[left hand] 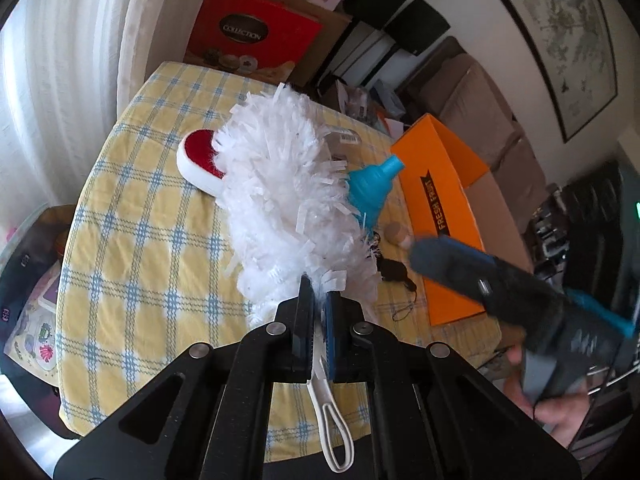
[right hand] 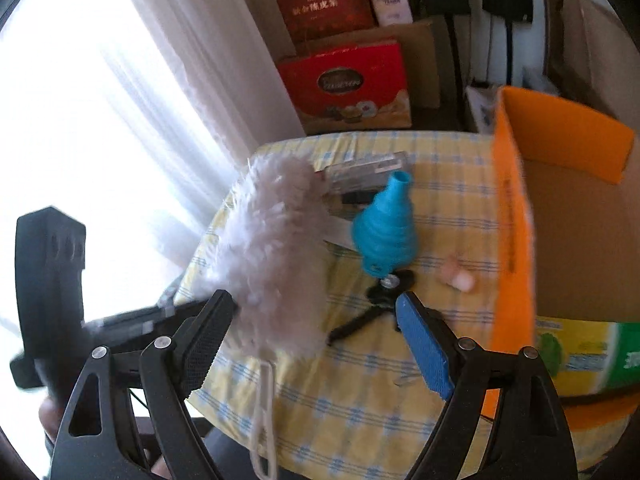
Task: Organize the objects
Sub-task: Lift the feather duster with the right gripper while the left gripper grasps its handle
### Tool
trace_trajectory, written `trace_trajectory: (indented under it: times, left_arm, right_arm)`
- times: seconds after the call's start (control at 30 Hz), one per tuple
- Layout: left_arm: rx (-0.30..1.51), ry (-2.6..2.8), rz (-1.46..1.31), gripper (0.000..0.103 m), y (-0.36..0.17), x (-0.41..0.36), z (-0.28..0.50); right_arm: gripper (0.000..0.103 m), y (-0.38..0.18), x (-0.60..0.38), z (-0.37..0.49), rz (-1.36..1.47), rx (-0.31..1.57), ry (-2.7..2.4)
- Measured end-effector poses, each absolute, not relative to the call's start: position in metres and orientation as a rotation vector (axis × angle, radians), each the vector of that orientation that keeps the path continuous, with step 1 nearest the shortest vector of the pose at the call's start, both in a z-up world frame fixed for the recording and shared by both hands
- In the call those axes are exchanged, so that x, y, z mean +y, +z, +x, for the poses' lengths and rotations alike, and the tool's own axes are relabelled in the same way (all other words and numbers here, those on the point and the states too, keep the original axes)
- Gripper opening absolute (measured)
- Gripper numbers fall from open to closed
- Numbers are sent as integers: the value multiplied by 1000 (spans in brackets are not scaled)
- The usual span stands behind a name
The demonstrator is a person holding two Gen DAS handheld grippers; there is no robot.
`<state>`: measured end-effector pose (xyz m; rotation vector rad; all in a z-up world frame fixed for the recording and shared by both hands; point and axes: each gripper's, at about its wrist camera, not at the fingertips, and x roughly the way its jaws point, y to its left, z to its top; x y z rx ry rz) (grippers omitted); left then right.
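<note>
My left gripper (left hand: 318, 292) is shut on the white handle of a fluffy white duster (left hand: 288, 184), held above the checked table; the duster also shows in the right wrist view (right hand: 268, 248). My right gripper (right hand: 312, 320) is open and empty above the table's near edge, and appears blurred in the left wrist view (left hand: 432, 256). A blue collapsible funnel (right hand: 384, 228) stands on the table, also visible in the left wrist view (left hand: 370, 188). A small black tripod (right hand: 372, 308) lies in front of it. An open orange box (left hand: 444, 216) stands at the right, also in the right wrist view (right hand: 516, 232).
A red and white lint brush (left hand: 200, 160) lies on the yellow checked tablecloth (left hand: 152, 248) behind the duster. A clear flat case (right hand: 364, 172) lies behind the funnel. A small cork-topped object (left hand: 396, 234) sits by the orange box. Red gift boxes (right hand: 348, 84) stand behind the table.
</note>
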<state>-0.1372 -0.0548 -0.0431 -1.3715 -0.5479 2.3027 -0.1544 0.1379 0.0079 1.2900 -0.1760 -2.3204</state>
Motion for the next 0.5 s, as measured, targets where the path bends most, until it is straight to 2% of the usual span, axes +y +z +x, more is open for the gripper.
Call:
trace_trajectory:
  times: [0.3,0.37,0.4,0.43,0.47,0.5]
  left_arm:
    - [-539,2291,-1373,4,-47,-56,-132]
    - [-546,2284,-1384,4,-48,-56,-132]
    - [-545,2279,-1383,5,-49,-56,-131]
    - [-545,2276,-1380,5,-49,-56,-130]
    - [-545,2274,-1377,5,-49,-56,-129]
    - [-544,2276,-1376,6,-49,-57,-128]
  right_arm:
    - [85,3,95,-196,1383,-130,-2266]
    - [79,-2,89,-201,1408,-131,-2253]
    - [72,-6,86,-203,1420,-127,-2242]
    - [61,-8,84,-204,1433,-123,-2233]
    - [55,-11,83,-205,1445,-121,-2223]
    - [43,-13,82,-206,1453,-122,-2212]
